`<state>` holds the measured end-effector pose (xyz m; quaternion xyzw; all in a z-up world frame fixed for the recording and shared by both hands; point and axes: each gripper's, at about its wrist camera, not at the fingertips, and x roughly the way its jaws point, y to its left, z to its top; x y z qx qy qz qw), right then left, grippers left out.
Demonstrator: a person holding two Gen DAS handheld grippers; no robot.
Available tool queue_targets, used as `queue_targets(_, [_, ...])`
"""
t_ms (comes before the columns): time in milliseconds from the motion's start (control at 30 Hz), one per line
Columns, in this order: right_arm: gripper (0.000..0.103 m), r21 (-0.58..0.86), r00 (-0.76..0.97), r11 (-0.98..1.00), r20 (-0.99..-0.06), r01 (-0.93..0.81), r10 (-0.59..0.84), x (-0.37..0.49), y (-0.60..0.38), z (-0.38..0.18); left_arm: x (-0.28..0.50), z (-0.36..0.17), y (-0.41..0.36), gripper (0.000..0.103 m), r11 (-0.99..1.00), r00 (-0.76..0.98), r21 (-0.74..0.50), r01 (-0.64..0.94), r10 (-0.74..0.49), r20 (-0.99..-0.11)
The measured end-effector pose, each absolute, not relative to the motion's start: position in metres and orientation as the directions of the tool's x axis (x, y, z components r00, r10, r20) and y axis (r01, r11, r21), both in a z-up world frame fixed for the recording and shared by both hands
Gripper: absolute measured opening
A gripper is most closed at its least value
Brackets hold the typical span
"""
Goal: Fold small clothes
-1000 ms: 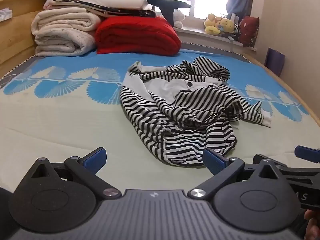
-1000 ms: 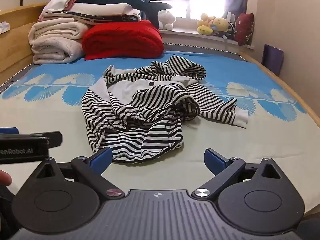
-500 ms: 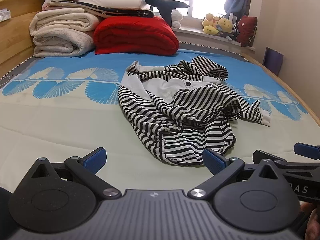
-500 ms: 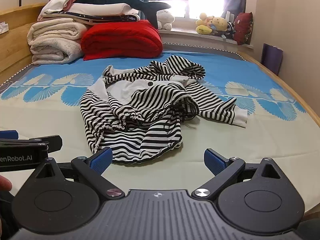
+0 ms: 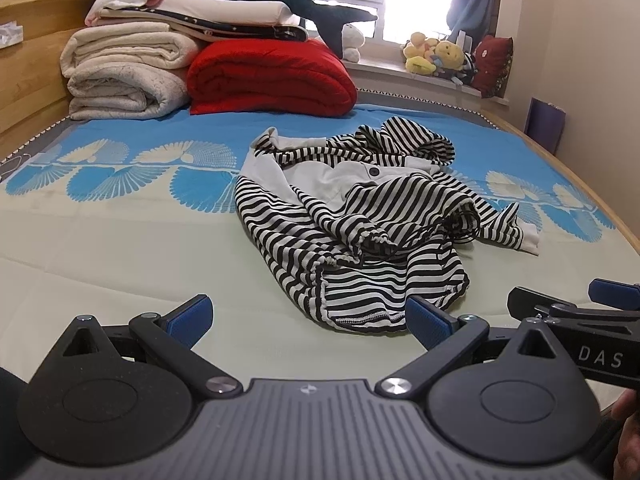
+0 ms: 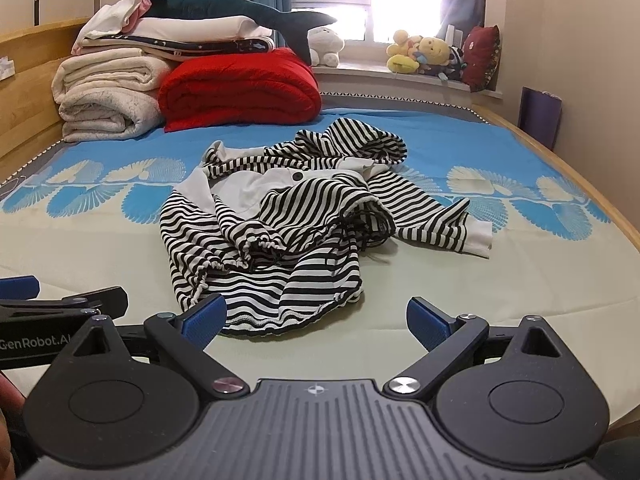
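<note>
Left wrist view: the left gripper (image 5: 308, 316) hangs low over the bed sheet (image 5: 120, 248) with its blue-padded fingers spread wide and nothing between them. Just ahead lies the striped hooded jacket (image 5: 360, 232), crumpled, hood toward the stacked red quilt (image 5: 272, 76), one sleeve trailing right. Its near hem sits close to the right finger pad. The right gripper (image 5: 592, 300) shows at the frame's right edge, alongside. Nothing is folded yet; the step in hand appears to be the approach. A good start would be pinching the hem corners and pulling the body flat before any fold, since the front panels are bunched over each other.

Right wrist view: the right gripper (image 6: 316, 318) is likewise wide apart and empty, its left pad near the jacket's hem. The other sleeve cannot be found under the heap, and the drawstring's path is hard to follow. The holder's hands are mostly cut off.
</note>
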<state>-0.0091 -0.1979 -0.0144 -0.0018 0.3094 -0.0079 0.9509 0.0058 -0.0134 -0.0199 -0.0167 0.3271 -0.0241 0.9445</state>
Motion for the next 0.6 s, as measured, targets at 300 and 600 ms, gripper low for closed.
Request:
queue_targets(300, [0.096, -0.009, 0.809, 1.000, -0.587, 0.013, -0.016, -0.0092, -0.1978, -0.0145, 0.0054, -0.0197, -0.0130, 0.102, 0.998, 0.787, -0.046, 0.035, -0.056, -0.615])
queue_targets(600, [0.096, -0.006, 0.806, 1.000, -0.591, 0.007, -0.009, -0.0095, -0.1945, -0.0145, 0.0062, -0.0199, -0.0098, 0.102, 0.998, 0.784, -0.047, 0.032, -0.054, -0.618])
